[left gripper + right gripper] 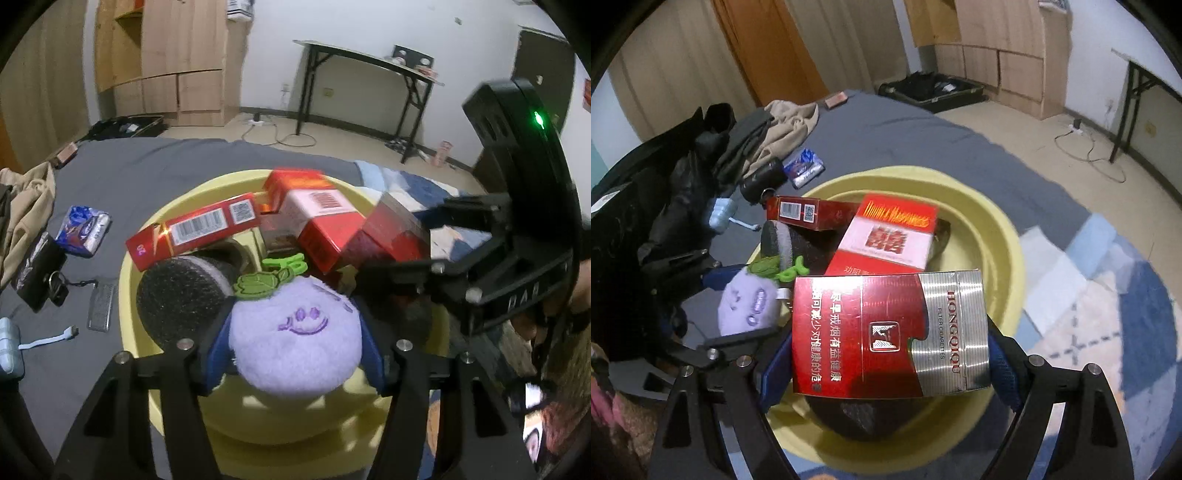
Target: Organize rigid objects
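A yellow basin [129,266] [1008,236] sits on a grey bed. Inside it lie a long red box with a barcode [192,229], a red-and-white cigarette carton [321,218] [897,236] and a dark round sponge-like thing [177,295]. My left gripper [295,339] is over the basin's near side, and its blue pads press both sides of a purple plush toy [291,354] [746,306] with a green leaf on top. My right gripper [886,369] is shut on a red-and-silver cigarette carton [890,332] [391,236], held above the basin's other side.
On the grey sheet left of the basin lie a blue packet [83,230], a black pouch with a key ring [37,269], a grey bar [100,304] and a pale charger with cable [9,347]. Beige clothes [29,206] are piled further left. A blue-and-white quilt [1108,295] lies on the other side.
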Available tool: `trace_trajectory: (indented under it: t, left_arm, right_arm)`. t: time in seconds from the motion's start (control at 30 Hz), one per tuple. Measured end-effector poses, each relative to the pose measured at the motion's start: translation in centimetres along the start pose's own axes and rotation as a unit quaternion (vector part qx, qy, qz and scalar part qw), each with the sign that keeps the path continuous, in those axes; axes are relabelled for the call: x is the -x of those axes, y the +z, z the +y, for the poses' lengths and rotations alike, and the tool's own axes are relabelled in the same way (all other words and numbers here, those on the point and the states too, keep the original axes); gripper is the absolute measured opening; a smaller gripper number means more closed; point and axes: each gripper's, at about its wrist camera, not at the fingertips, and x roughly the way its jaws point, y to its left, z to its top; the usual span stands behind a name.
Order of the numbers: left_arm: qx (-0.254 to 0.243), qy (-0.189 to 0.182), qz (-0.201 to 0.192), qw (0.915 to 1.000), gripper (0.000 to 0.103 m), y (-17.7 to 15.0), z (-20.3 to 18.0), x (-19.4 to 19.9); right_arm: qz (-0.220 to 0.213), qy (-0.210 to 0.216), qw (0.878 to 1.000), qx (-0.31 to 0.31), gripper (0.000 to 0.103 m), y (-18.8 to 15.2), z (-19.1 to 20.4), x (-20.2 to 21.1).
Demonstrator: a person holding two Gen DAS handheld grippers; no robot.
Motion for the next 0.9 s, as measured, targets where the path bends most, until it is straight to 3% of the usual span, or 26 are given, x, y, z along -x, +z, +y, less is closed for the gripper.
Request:
trace_trajectory:
  t: [0.17, 0.2, 0.3, 0.47, 0.57, 0.67, 0.7, 0.8, 0.9]
  left_arm:
    - [-0.011, -0.003, -0.025, 0.9996, 0.093, 0.4, -0.5, 0.2]
    - [-0.007, -0.002, -0.032, 0.9995, 0.102, 0.6, -0.6, 0.4]
    - [0.006, 0.014, -0.053, 0.9985, 0.103, 1.4, -1.0, 1.8]
    - [0.041, 0.029, -0.081, 0.9954, 0.103, 2.8, -1.6, 3.5]
    - [0.091, 0.027, -0.088, 0.9916, 0.103, 4.0, -2.3, 3.6]
    - [0.106, 0.04, -0.082, 0.9901, 0.103, 4.6, -4.1, 2.3]
    - [0.114, 0.06, -0.075, 0.9889, 0.103, 4.7, -4.9, 1.7]
    - [0.129, 0.1, -0.085, 0.9829, 0.103, 4.2, -7.7, 1.2]
    - [0.154, 0.096, -0.104, 0.9779, 0.103, 2.0, -10.6, 1.1]
  right_arm:
    - [-0.005, 0.018, 1.0, 0.004, 0.092, -0.2, -0.6, -0.9]
    - [0.0, 0.014, 1.0, 0.004, 0.094, -0.2, -0.8, -0.9]
    - [-0.003, 0.011, 1.0, 0.002, 0.103, -0.7, -1.4, 1.0]
    - [-0.039, 0.026, 0.999, 0.005, 0.103, -1.4, -2.5, 5.1]
    - [-0.06, 0.0, 0.998, 0.024, 0.103, -2.4, -3.3, 7.1]
    - [-0.084, -0.035, 0.991, 0.099, 0.103, -5.1, -3.8, 8.7]
    - [-0.087, -0.043, 0.985, 0.141, 0.103, -6.5, -4.0, 8.9]
    - [-0.113, -0.017, 0.965, 0.235, 0.103, -10.2, -4.8, 8.7]
    - [-0.105, 0.001, 0.963, 0.247, 0.103, -11.5, -5.3, 7.9]
